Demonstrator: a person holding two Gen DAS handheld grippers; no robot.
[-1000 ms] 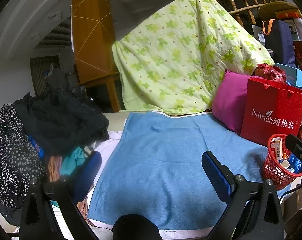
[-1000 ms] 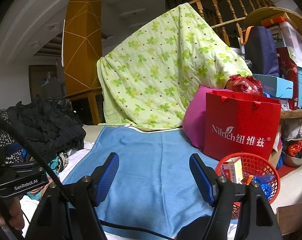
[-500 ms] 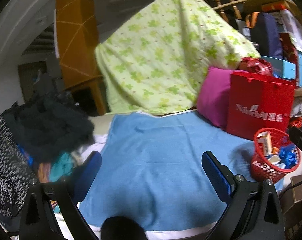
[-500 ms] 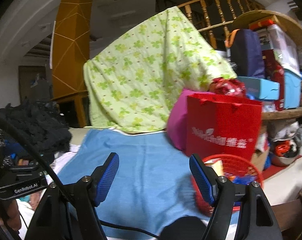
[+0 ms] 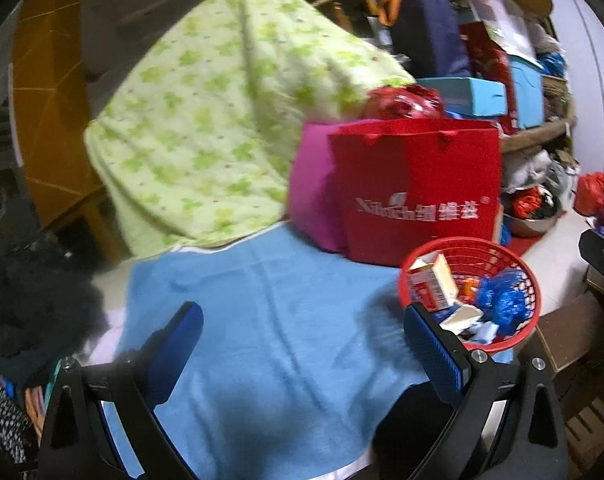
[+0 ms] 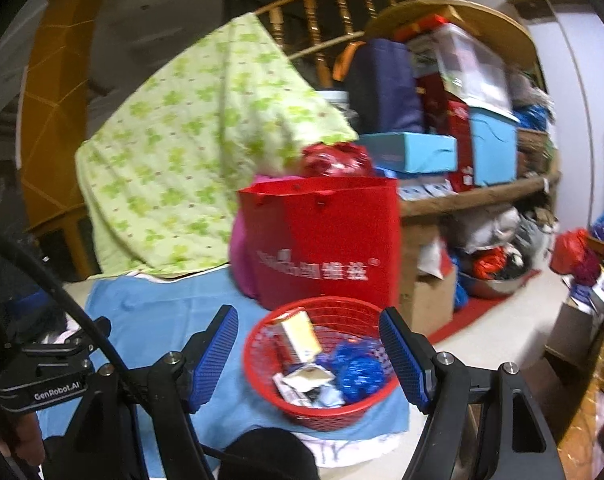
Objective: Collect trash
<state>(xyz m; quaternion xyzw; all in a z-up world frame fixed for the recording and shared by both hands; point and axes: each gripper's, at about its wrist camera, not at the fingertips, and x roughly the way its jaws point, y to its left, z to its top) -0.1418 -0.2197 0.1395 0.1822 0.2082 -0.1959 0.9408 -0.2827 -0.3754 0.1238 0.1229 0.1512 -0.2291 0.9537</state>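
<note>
1. The red plastic basket (image 6: 322, 364) sits at the near right corner of the blue towel (image 6: 150, 312), close to the edge of the surface. In my left view the same basket (image 5: 472, 292) lies off to the right, just past my right-hand finger.

2. Trash fills the basket: a white and red carton (image 6: 298, 336) stands tilted at its left side, a crumpled blue wrapper (image 6: 358, 368) lies at its right, and a pale flattened packet (image 6: 306, 376) lies between them nearer to me. The left view shows the carton (image 5: 430, 284) and blue wrapper (image 5: 502, 296) too.

3. My right gripper (image 6: 308, 356) hangs level in front of the basket, jaws spread wide, with the basket framed between the blue pads (image 6: 216, 356). I touch nothing and hold nothing.

4. My left gripper (image 5: 302, 352) hovers over the bare middle of the towel, jaws equally wide and empty, pointing toward the far end of the surface.

5. Just behind the basket stands a red paper gift bag (image 6: 326, 248) with white lettering, and a magenta cushion (image 5: 314, 188) leans against its left side.

6. Further back a green floral quilt (image 6: 190, 148) drapes down to the towel's far edge.

7. A heap of dark clothes (image 5: 34, 304) lies at the left of the towel.
</note>
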